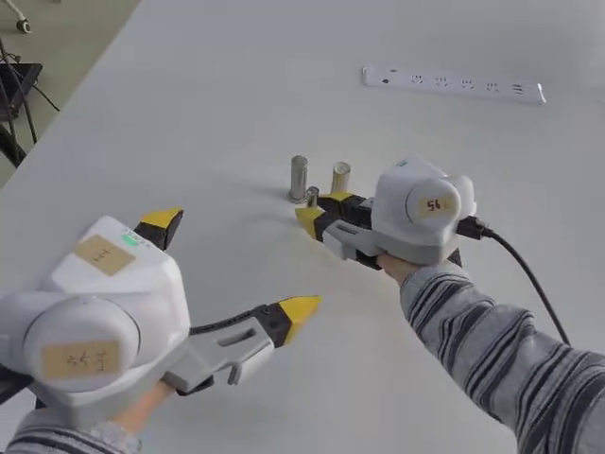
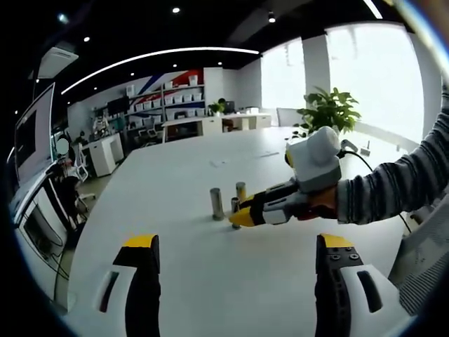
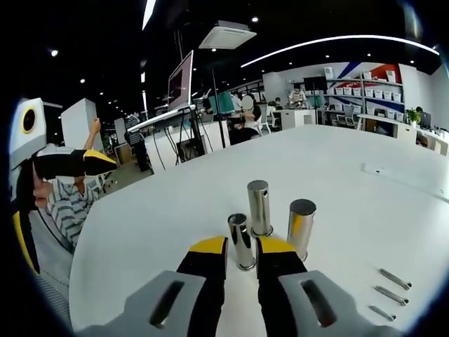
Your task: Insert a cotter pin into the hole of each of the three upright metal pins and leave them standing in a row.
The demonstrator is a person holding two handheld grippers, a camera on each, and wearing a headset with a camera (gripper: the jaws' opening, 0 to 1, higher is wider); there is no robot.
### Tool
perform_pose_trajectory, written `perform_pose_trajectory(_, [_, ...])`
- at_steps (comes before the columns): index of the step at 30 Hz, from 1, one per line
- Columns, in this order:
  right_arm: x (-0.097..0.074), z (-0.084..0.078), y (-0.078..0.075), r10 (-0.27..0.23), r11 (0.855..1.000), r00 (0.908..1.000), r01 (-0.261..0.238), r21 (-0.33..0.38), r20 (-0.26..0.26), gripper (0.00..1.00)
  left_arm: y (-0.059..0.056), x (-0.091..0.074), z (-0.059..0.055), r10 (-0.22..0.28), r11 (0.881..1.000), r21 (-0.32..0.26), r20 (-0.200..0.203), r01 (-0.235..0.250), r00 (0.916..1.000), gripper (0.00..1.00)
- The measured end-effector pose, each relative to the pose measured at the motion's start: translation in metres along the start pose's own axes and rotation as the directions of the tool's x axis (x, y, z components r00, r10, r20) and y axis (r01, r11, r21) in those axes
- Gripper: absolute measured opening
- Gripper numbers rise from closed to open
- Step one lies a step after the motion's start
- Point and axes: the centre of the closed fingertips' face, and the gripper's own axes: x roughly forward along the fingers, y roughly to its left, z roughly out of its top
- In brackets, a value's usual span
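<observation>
Steel short pin (image 3: 239,228) sits between my right gripper's (image 3: 242,246) narrow jaws; pinched or not, I cannot tell. My left gripper (image 2: 236,243) gapes wide: it should fetch a cotter pin (image 3: 388,295) squarely.

A handwritten "56" can be read on the tan label (image 1: 434,205) stuck on the body of the right tongs (image 1: 321,206).

Left gripper (image 1: 232,265) and right gripper (image 1: 319,208) are wearing white shells and yellow-tipped black jaws; metal pins (image 3: 259,203) are gleaming silver; the sleeve (image 1: 492,359) is showing grey stripes.
</observation>
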Motion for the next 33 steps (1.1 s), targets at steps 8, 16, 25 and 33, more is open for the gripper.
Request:
perform_pose_trajectory(8, [0.0,0.0,0.001,0.001,1.0,1.0,-0.001,-0.008,0.006,0.06,-0.002,0.0,-0.001,-0.006,1.0,-0.007,-0.005,0.006,1.0,0.9])
perform_pose_trajectory(16, [-0.003,0.0,0.002,-0.009,0.999,1.0,0.009,-0.037,-0.004,0.05,-0.005,0.001,-0.002,-0.015,1.0,-0.009,-0.007,0.014,0.9999,0.9])
perform_pose_trajectory(25, [-0.017,-0.006,0.005,-0.036,0.995,0.9991,0.034,-0.099,-0.024,0.04,-0.006,-0.001,0.003,-0.021,0.999,-0.048,0.02,0.022,0.9996,0.9])
perform_pose_trajectory(33, [-0.036,-0.013,0.003,-0.077,0.989,0.9964,0.071,-0.128,-0.036,0.04,-0.014,-0.002,0.002,-0.035,0.998,-0.045,0.016,0.035,0.9993,0.89])
